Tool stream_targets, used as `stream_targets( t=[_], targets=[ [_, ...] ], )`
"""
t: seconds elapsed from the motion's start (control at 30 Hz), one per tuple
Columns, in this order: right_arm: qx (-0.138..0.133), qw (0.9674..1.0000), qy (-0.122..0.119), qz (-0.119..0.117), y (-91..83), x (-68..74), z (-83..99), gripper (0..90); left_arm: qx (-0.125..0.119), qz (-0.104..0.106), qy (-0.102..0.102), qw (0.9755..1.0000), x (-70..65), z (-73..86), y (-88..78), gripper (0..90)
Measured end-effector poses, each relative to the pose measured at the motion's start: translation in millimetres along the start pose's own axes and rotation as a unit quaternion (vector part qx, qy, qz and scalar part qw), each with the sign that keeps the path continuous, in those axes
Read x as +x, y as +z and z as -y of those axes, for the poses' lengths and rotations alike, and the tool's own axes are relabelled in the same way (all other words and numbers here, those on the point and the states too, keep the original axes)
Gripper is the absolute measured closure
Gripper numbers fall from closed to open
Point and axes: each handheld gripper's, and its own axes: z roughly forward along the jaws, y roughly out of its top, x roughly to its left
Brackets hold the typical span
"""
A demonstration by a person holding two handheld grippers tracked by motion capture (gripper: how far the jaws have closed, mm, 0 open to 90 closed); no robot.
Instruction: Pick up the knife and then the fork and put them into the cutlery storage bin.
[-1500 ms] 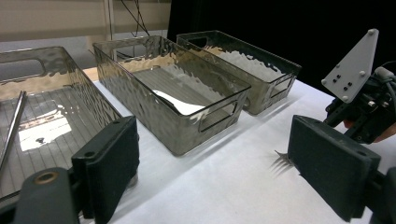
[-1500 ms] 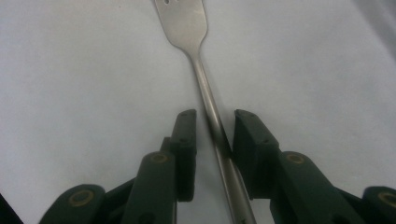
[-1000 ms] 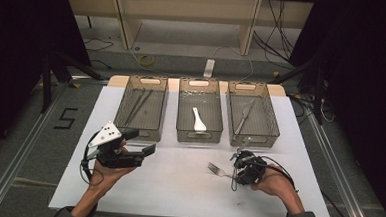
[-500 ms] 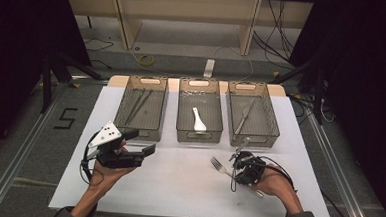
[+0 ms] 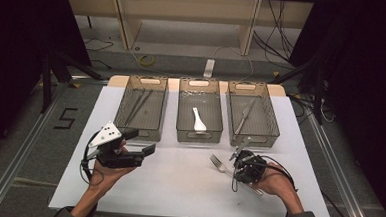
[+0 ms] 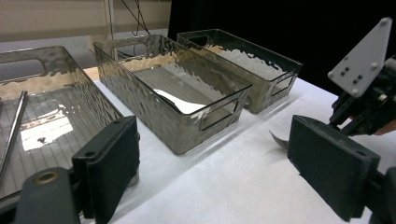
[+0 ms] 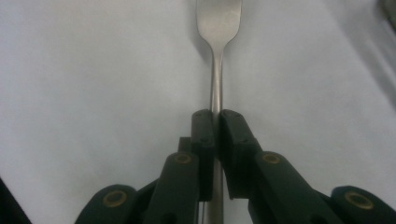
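A metal fork (image 5: pixel 219 164) lies on the white table, tines toward the left. My right gripper (image 5: pixel 236 171) is shut on its handle. In the right gripper view the two black jaws (image 7: pixel 217 116) pinch the thin handle of the fork (image 7: pixel 216 70), whose head points away over the table. These jaws have just been closing with the handle between them. My left gripper (image 5: pixel 141 142) hovers over the table's left side, open with nothing between its jaws (image 6: pixel 215 163). The left gripper view shows the right gripper (image 6: pixel 364 93) and the fork's tip (image 6: pixel 279 140) at the right.
Three clear bins stand in a row at the back. The left bin (image 5: pixel 140 132) holds thin metal sticks, the middle bin (image 5: pixel 198 136) a white spoon (image 5: pixel 199 120), and the right bin (image 5: pixel 255 139) a knife (image 5: pixel 246 114). The white table (image 5: pixel 177 188) ends near the person's forearms.
The right gripper's jaws have closed on the fork's handle, and the fork's head has shifted slightly up and right. The left gripper has stayed in place.
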Motion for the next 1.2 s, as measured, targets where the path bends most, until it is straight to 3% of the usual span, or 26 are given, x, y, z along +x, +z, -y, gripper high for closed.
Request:
stream_targets(
  t=[0.43, 0.73, 1.2],
  targets=[
    [-0.075, 0.9969, 0.020, 0.011, -24.7, -12.1, 4.6, 84.7, -0.004, -0.001, -0.004, 1.0000, 0.7, 0.1, -0.3, 16.3],
    [-0.119, 0.9919, 0.037, 0.026, -42.1, -21.6, 5.1, 84.7, -0.002, -0.002, -0.005, 1.0000, 0.9, 0.2, 0.1, 16.2],
    [-0.173, 0.9823, 0.056, 0.044, -67.3, -37.7, -13.0, 84.7, -0.004, -0.003, -0.006, 1.0000, 1.1, 0.2, -0.4, 16.3]
  ],
)
